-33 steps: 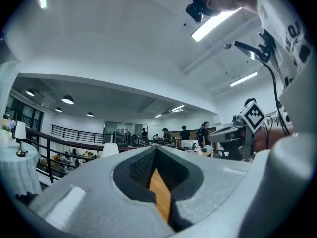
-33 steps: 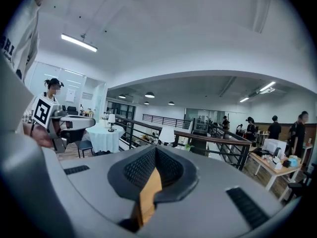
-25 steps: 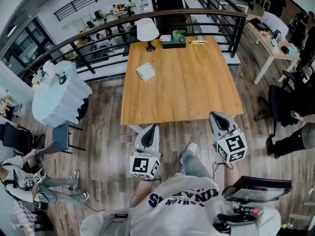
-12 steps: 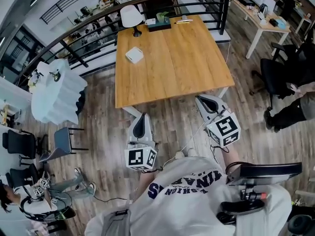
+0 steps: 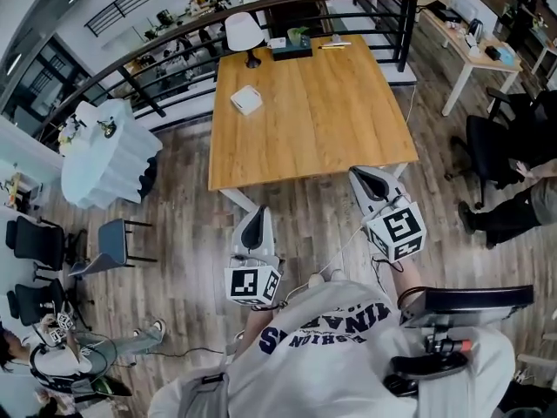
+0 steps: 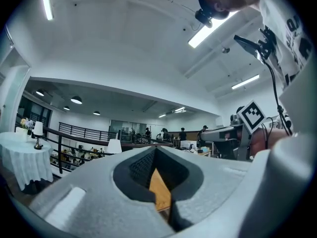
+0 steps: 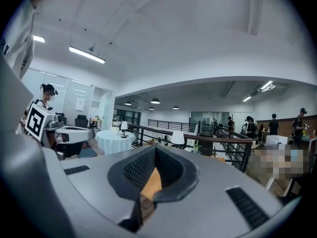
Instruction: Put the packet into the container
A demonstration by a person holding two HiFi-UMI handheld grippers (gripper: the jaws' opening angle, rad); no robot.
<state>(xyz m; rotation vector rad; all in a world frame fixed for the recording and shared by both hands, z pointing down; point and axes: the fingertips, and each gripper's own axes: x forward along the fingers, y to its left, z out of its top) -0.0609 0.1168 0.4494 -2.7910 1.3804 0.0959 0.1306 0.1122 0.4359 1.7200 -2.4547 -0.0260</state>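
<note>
A white square packet lies on the left part of the wooden table. A dark container stands at the table's far edge, beside a white lamp. My left gripper is held over the floor, short of the table's near edge, shut and empty. My right gripper is shut too, with its tip at the near edge. In the left gripper view the gripper points level with its jaws together. The right gripper stands the same way in its own view. Both show only a sliver of tabletop.
A black railing runs behind the table. A round table with a white cloth and dark chairs stand at the left. A seated person and a desk are at the right.
Both grippers have moved a little toward the table with the person, and the head view has shifted. Their jaws stay together.
</note>
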